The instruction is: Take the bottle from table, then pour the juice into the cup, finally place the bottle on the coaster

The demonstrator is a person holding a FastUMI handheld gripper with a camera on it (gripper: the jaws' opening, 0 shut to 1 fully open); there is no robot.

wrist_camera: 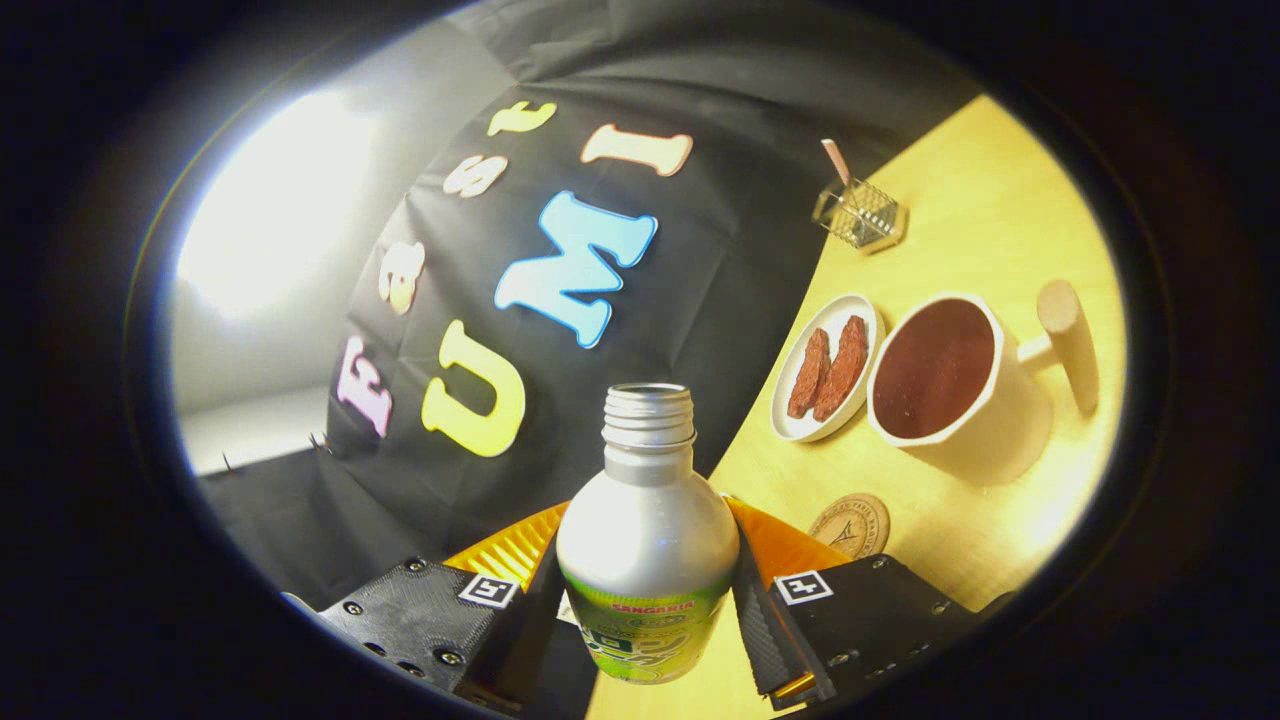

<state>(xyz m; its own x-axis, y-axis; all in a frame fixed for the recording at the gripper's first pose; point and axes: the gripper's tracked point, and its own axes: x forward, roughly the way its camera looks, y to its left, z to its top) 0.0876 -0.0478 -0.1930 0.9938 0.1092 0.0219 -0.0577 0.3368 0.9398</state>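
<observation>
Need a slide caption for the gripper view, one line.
Gripper shut on open bottle, held off the table; filled cup and coaster beyond.

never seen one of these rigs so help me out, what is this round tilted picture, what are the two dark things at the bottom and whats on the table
The picture comes from a fisheye camera riding on a handheld two-finger gripper, looking forward along its fingers, so everything tilts with the person's hand. The two dark pieces are those fingers, and both press on an uncapped silver bottle between them. Beyond it, on the wooden table, stand a white cup with a wooden handle holding dark liquid, a small plate of reddish-brown strips, a round coaster and a wire holder.
</observation>
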